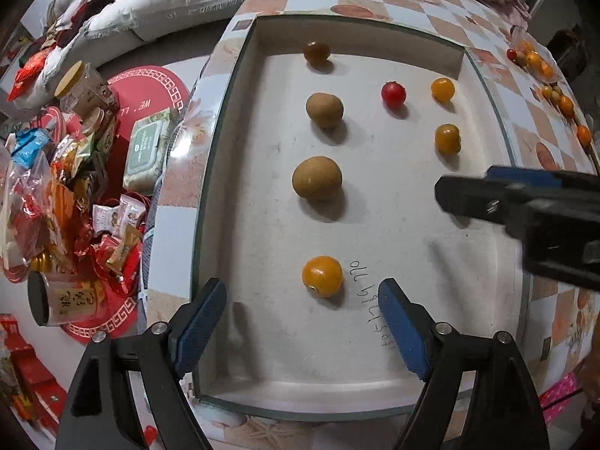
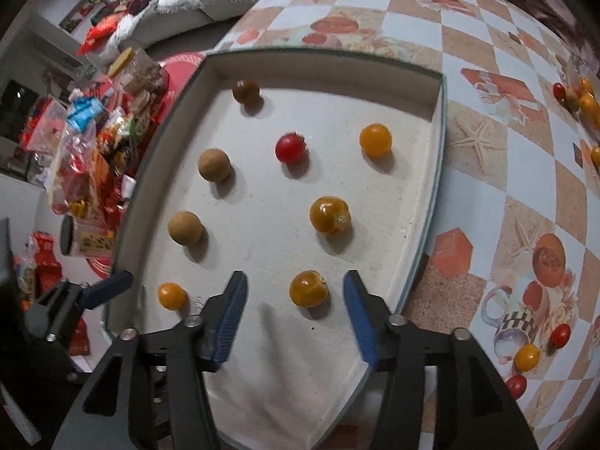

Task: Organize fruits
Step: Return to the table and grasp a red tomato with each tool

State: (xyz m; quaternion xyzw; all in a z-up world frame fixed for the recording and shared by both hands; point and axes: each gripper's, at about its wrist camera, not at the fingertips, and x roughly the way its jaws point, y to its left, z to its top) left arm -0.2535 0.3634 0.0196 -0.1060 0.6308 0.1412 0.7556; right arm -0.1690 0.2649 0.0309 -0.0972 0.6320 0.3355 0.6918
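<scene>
A white tray point(image 1: 232, 150) on the checkered table holds several fruits in rows. In the left wrist view my left gripper point(image 1: 302, 318) is open and empty, just short of an orange tomato point(image 1: 322, 276). Beyond it lie two brown round fruits point(image 1: 317, 178), point(image 1: 324, 109) and a dark tomato point(image 1: 317, 51). My right gripper point(image 2: 296, 307) is open, with a yellow-orange tomato point(image 2: 308, 288) lying on the tray point(image 2: 431, 195) between its fingertips. A red tomato point(image 2: 290, 148) and more orange tomatoes point(image 2: 330, 214), point(image 2: 375, 140) lie farther back. The right gripper also shows in the left wrist view point(image 1: 461, 195).
Loose small tomatoes lie on the table right of the tray point(image 1: 536, 62), point(image 2: 527, 354). Left of the table, a lower surface is crowded with snack packets point(image 1: 56, 195), jars point(image 1: 84, 86) and a wipes pack point(image 1: 146, 150). The left gripper shows at the left edge of the right wrist view point(image 2: 108, 288).
</scene>
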